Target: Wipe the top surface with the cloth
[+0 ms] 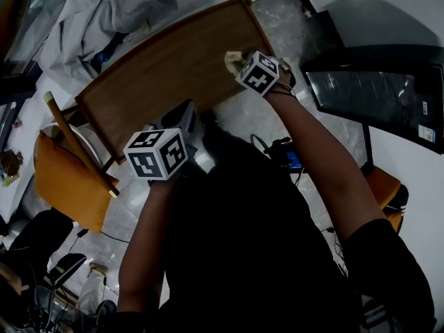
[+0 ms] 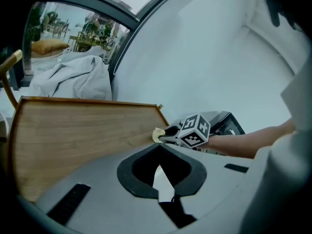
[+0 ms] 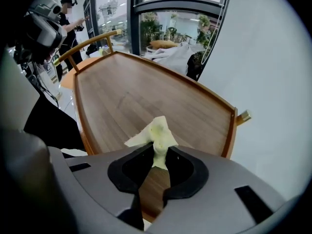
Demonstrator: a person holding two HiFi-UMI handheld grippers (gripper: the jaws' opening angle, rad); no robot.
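One pale yellow crumpled cloth (image 3: 154, 132) lies on the single brown wooden rimmed table (image 3: 146, 91), at its near edge beside the right corner, pinched in the right gripper (image 3: 158, 152). The left gripper (image 2: 158, 147), off the near edge, is closed on nothing.

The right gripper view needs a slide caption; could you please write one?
Right gripper pinching a crumpled pale yellow cloth at the edge of a rimmed brown wooden tabletop.

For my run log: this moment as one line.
right gripper: shut on pale yellow cloth | at edge of brown wooden tabletop | left gripper: shut, empty
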